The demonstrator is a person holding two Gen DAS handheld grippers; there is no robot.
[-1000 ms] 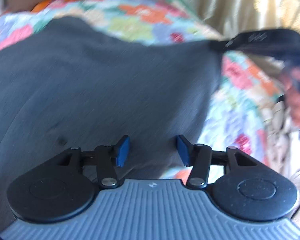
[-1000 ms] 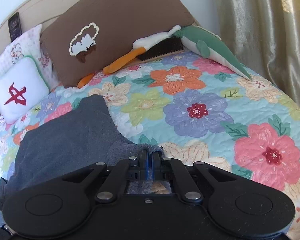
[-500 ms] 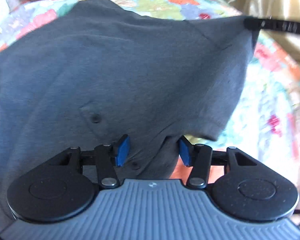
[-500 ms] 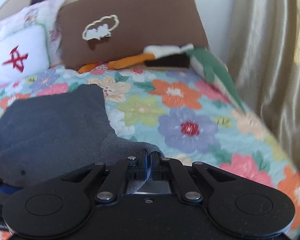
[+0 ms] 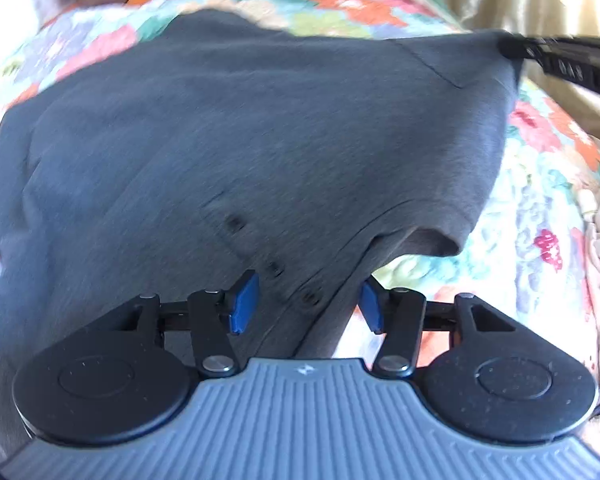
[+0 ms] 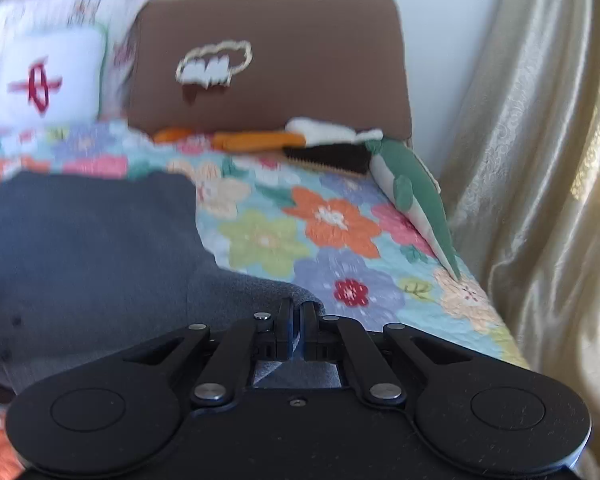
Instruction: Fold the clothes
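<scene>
Left gripper (image 5: 306,304): I see my jaws spread wide, blue pads (image 5: 242,302) apart, with the buttoned placket of the grey shirt (image 5: 260,140) lying between them, not pinched.
Grey shirt: it stretches ahead of my left jaws across the floral quilt (image 5: 540,216); its far right corner is held by the black right gripper (image 5: 560,60).
Right gripper (image 6: 298,334): my jaws are pressed together on a fold of the shirt's (image 6: 92,248) edge.
Ahead of the right jaws: quilt (image 6: 340,240), a brown cushion (image 6: 268,60), a white pillow (image 6: 48,80) to its left, a green plush toy (image 6: 404,188), a gold curtain (image 6: 540,160) at far right.
</scene>
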